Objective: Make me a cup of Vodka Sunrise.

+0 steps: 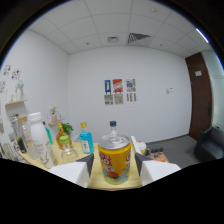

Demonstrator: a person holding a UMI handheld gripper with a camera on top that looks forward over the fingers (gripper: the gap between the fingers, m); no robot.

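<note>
I see the yellow juice bottle [114, 161] upright with its long axis vertical, dead centre between my tongs [114, 170], whose white fingers [75, 172] appear clenched on its sides, holding it over the bench [97, 177] with other bottles beyond.

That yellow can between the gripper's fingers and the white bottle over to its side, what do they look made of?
The yellow can looks like thin metal with a glossy printed wrap: its top rim shines silvery. The white bottle looks like opaque or milky plastic with a smooth finish and a pale cap, though glass cannot be ruled out. The gripper holds the can.
</note>
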